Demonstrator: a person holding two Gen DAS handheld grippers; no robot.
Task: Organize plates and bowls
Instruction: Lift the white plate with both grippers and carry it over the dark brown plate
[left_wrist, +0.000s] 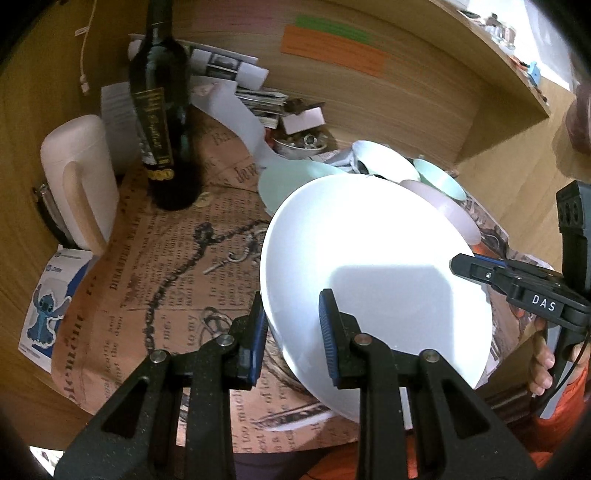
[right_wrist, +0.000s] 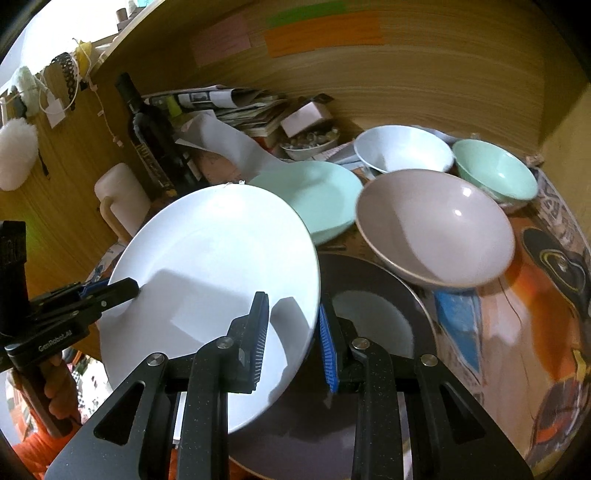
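White plate (right_wrist: 210, 266) is the biggest item in view: held up off the table, tilted, gripped at two opposite rim edges. Left gripper (left_wrist: 291, 332) is clamped on its near-left rim, one blue pad under, one on top; same tongs show at the left edge of the right wrist view (right_wrist: 129, 290). Right gripper (right_wrist: 293, 339) is clamped on the plate's right rim, jaws nearly closed with the rim between the pads; in the left wrist view its tips (left_wrist: 458, 264) sit on the plate's far right edge.

Dark plate (right_wrist: 369, 387) lies flat on the printed table cover (left_wrist: 166, 258), directly below the white plate's right side. Pink bowl (right_wrist: 436, 229) sits upright just beyond the dark plate. Mint plate (right_wrist: 317, 195) lies behind the white plate, next to the pink bowl. White bowl (right_wrist: 402, 151) and mint bowl (right_wrist: 495, 173) stand at the back near the wooden wall, side by side.

Dark wine bottle (left_wrist: 160, 110) stands upright back left, cream jug (left_wrist: 79, 177) beside it. Small dish of odds and ends (right_wrist: 310, 142) at the back by a paper pile
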